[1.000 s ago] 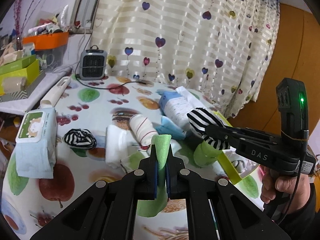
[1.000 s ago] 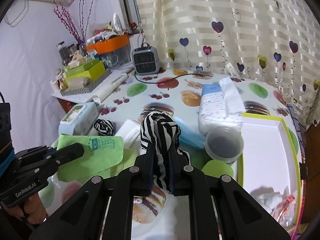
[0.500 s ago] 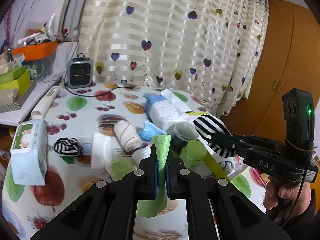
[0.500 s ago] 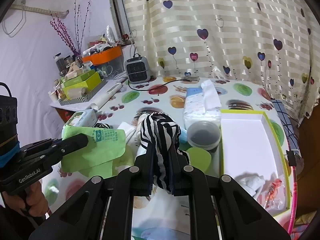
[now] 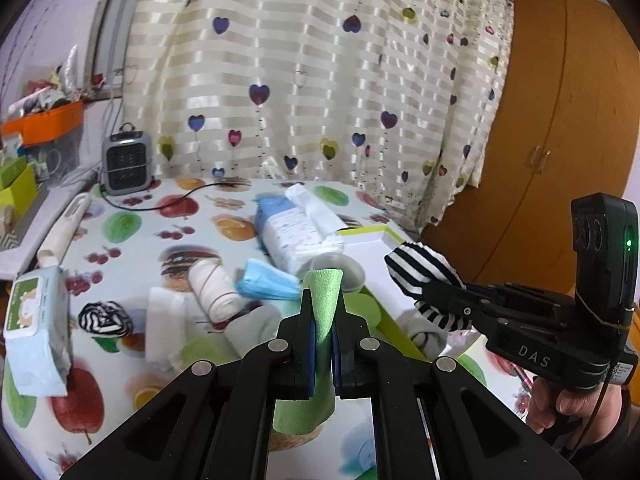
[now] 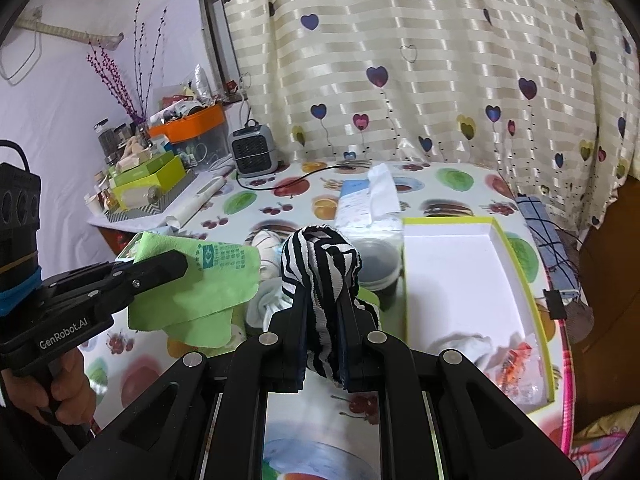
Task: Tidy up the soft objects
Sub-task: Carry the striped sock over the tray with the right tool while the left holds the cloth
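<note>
My left gripper [image 5: 322, 322] is shut on a folded green cloth [image 5: 322, 292], which hangs above the fruit-print table. The right wrist view shows that cloth [image 6: 208, 280] spread out from the left gripper [image 6: 176, 264]. My right gripper [image 6: 322, 320] is shut on a balled black-and-white striped sock [image 6: 320, 260], also held in the air. From the left wrist view the striped sock [image 5: 420, 268] sits at the tip of the right gripper [image 5: 436, 296], over the near end of a white box with a yellow-green rim [image 6: 448, 221]. A second striped sock [image 5: 105, 318] lies on the table at left.
Rolled white socks [image 5: 212, 288], a blue mask [image 5: 268, 284], a tissue pack [image 5: 292, 232], a wet-wipe pack [image 5: 34, 320] and a lidded cup [image 6: 376, 258] crowd the table's middle. A small heater [image 5: 126, 162] stands at the back. A white cloth and wrappers lie in the box's near corner.
Both grippers have risen and swung to the right, each keeping its hold. The table items have slid left and lower in view, and more of the box and wardrobe shows.
</note>
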`<state>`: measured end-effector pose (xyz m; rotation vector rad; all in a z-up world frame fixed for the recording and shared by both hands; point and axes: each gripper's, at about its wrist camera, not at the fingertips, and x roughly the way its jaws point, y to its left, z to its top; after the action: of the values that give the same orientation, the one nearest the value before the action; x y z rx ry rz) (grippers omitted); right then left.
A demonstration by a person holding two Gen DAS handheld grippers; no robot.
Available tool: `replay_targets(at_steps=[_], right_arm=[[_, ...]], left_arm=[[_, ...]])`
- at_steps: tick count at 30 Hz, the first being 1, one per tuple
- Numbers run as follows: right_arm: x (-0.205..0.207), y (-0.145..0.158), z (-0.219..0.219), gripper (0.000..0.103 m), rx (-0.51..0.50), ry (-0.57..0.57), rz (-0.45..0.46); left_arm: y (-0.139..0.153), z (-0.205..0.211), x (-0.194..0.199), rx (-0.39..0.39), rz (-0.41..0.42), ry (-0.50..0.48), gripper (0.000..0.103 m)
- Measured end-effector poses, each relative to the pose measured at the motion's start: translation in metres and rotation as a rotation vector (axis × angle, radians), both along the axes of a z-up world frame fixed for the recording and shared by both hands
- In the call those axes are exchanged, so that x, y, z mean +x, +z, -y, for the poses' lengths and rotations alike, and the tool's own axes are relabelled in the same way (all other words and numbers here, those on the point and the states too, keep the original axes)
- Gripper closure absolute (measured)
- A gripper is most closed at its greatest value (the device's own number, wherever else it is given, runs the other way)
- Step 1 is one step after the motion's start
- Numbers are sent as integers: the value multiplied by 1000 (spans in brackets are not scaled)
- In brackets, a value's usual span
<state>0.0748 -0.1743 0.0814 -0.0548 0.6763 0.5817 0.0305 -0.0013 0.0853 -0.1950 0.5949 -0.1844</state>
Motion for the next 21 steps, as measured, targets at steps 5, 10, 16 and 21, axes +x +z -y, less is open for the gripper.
replay_targets(at_steps=[5,10,16,21], right_arm=[[1,0,15,90,5,-29,-2],[3,0,35,90,14,-69,-3],[10,0,63,90,34,-133,-8],[16,-3,84,90,46,-177,-16]], left_arm=[[4,17,7,8,5,-37,97],[7,37,15,21,6,-80,97],[11,59,26,32,9,-131,97],[11,76,38,39,4,-163,97]])
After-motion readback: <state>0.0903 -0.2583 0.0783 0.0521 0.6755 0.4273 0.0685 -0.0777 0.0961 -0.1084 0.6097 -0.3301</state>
